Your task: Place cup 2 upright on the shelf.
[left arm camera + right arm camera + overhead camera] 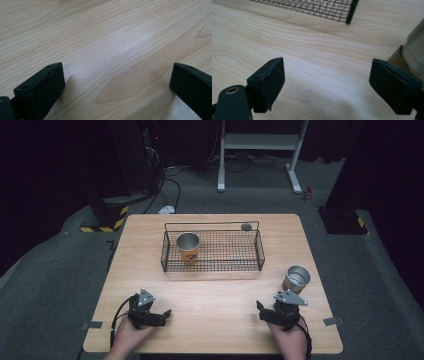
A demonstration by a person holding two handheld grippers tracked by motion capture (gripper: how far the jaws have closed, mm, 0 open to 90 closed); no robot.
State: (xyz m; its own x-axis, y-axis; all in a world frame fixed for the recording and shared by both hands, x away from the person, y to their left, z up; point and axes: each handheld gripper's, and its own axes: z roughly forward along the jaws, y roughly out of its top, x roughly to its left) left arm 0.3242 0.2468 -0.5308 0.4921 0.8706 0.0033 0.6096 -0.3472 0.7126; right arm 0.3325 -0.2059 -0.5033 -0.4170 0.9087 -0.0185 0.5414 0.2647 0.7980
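Around the wooden table: basket, tin and floor clutter

At the middle of the table (215, 295), towards its far edge, stands a black wire basket (225, 265); in the basket's left end an open metal tin with an orange label (188, 248) stands upright, and a small dark round disc (246, 226) lies on the table by the basket's far right corner. Grey tape tabs (91, 325) stick out at the table's near corners. Beyond the table's far edge, on the grey carpet (50, 285), are a white metal stand (260, 142), black cables (172, 185) and a small white object (167, 210); off its far left corner sits a yellow-and-black striped base (107, 217).
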